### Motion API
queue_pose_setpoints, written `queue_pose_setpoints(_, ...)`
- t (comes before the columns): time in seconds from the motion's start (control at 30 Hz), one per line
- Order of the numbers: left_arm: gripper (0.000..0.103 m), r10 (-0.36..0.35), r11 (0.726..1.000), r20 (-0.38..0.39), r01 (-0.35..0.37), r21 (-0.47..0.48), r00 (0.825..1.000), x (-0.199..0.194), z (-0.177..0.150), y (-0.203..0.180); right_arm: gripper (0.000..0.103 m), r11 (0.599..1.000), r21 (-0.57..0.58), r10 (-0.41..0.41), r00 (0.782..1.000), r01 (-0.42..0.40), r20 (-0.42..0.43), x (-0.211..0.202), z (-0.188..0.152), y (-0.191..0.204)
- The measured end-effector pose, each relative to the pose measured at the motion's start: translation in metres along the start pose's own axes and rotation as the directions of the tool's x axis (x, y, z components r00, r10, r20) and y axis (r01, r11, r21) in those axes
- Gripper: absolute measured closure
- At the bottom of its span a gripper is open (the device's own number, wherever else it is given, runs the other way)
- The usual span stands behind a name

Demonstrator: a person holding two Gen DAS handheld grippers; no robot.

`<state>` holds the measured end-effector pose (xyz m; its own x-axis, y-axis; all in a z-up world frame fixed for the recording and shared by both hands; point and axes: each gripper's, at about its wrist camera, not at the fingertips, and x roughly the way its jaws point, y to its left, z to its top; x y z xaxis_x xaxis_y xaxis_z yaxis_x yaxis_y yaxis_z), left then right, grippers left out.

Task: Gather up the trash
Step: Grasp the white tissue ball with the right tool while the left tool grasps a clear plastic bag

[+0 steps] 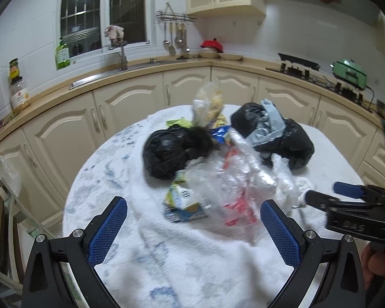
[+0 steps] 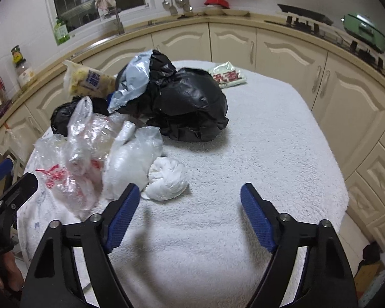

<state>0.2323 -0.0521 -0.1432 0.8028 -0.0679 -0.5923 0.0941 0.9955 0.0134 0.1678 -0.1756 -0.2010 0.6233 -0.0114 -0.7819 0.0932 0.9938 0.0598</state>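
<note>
- Table (image 2: 269, 133) under a white towel, filling the middle of both wrist views, cream kitchen cabinets (image 2: 233, 46) curving behind it
- Large black bag (image 2: 192, 102) heaped near the table's centre, a grey-blue plastic sheet (image 2: 136, 77) draped over its top
- Second, smaller black bag (image 1: 166, 151) just beside it, touching the rest of the trash pile
- Crumpled clear bag with red print (image 2: 69, 169) lying at the near edge of the pile, between the two tongs
- Snack packet (image 2: 89, 82) tilted against the back of the pile
- White wad (image 2: 166, 179) on the towel, just beside the clear bag
- Printed packet (image 2: 228, 77) lying alone, well apart behind the large black bag
- Left tongs (image 1: 193, 228) spread wide over the towel, nothing between the pads
- Right tongs (image 2: 190, 210) released too, gripping nothing, left pad just beside the white wad
</note>
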Motion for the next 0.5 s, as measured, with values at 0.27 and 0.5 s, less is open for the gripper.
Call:
queue_pose_setpoints(0.27, 0.001, 0.016, 0.998, -0.004, -0.015, 0.061, 1.0, 0.034, 0.015, -0.025, 0.042, 0.997, -0.035, 0.064, 0.998, -0.065, -0.025, 0.019, 0.012, 0.008)
queue_pose_setpoints(0.5, 0.002, -0.042, 0.994, -0.064, 0.048, 0.098, 0.997, 0.072, 0.028, -0.027, 0.056, 0.988, -0.047, 0.145, 0.988, -0.147, -0.049, 0.029, 0.022, 0.008)
